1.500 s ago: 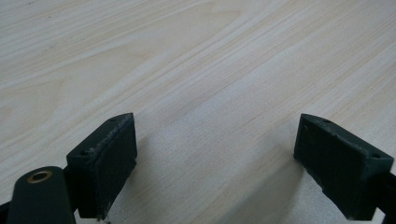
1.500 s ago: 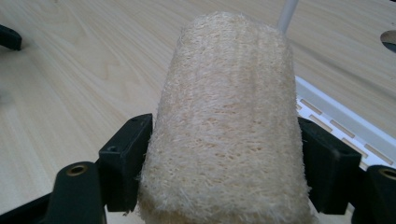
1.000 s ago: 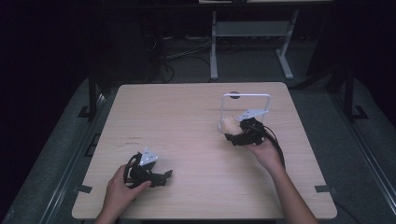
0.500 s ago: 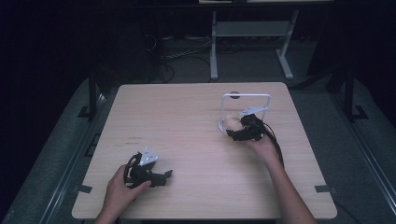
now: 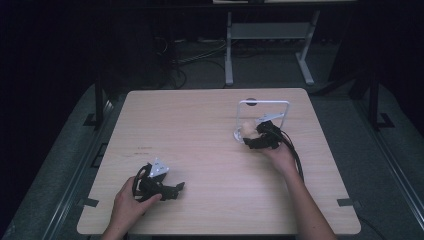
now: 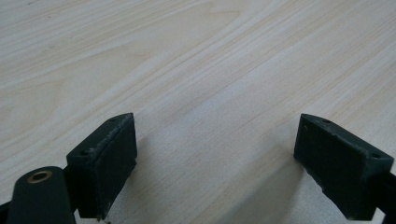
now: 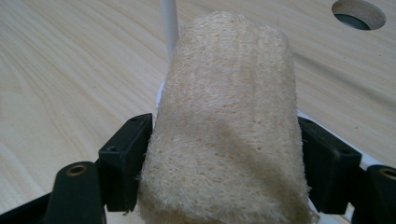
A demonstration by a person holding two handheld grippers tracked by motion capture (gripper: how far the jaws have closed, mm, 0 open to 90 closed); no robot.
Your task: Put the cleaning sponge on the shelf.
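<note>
A pale, fibrous loofah-like roll [image 7: 224, 126] is sitting squeezed between the right gripper's [image 5: 256, 136] two black jaws, which are pressing on its two sides in the right gripper view; in the high view the roll [image 5: 247, 129] is sitting at the right middle of the wooden table [image 5: 200, 125], at the foot of a white wire frame [image 5: 263, 103] whose thin post is rising just behind it. Whether the roll is touching that post is hard to tell. The right hand [image 5: 280, 156] is reaching forward with the forearm angling in from the bottom edge, the cable trailing along the wrist. Compared with a second ago, the right gripper is sitting slightly closer to the frame, with the roll still between its jaws. The left gripper [image 5: 172, 189] is lying low on the near left of the table, its jaws spread wide with only bare wood between them, and the left hand [image 5: 131, 199] has not moved.
</note>
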